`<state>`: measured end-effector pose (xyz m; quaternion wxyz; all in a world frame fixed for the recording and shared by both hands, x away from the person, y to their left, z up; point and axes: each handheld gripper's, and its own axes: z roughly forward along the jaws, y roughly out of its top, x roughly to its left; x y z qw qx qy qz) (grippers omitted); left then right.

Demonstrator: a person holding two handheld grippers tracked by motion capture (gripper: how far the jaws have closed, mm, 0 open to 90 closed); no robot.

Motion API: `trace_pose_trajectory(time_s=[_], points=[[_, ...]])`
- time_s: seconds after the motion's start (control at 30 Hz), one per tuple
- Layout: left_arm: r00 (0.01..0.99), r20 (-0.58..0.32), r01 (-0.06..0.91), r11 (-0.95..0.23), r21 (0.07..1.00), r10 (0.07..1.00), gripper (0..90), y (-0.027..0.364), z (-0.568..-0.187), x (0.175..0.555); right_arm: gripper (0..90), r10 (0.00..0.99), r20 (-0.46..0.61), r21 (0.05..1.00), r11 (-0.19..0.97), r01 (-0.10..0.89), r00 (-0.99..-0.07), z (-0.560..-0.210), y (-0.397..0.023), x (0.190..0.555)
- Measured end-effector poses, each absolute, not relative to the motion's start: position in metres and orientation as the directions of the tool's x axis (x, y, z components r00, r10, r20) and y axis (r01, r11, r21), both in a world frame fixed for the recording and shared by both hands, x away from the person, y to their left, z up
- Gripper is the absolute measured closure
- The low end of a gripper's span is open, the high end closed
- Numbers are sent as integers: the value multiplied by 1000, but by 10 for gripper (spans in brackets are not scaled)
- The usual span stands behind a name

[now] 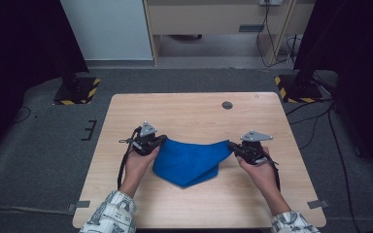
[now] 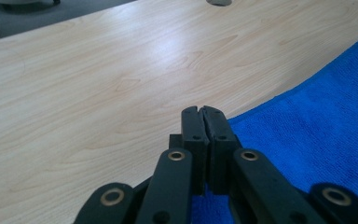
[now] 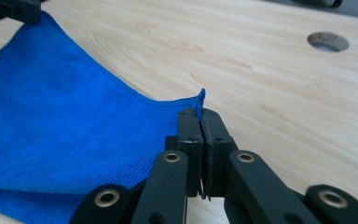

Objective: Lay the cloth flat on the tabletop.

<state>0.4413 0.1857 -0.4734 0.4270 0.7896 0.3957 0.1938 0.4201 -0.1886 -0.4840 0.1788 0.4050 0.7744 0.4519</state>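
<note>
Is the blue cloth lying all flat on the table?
No, each hand-held gripper, left and right, pinches a corner of the blue cloth, lifting its top edge.

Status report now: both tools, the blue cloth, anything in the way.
Left tool shut on blue cloth corner. Right tool shut on the opposite corner. Cloth sags between them, lower point on the table. Nothing in the way.

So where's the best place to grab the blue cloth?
By its corners, as here. The blue cloth is thin and limp, so the left gripper is shut on its left corner and the right gripper on its right corner, each coming in from its own side. The middle sags to a point.
</note>
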Motion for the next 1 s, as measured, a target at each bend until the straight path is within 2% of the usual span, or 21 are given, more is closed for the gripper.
trace_pose_trajectory(time_s=[1.0], points=[[615,-9,380,-286,880,789,882,186,-421,440,884,796,28,892,254,375,-605,-424,-196,423]])
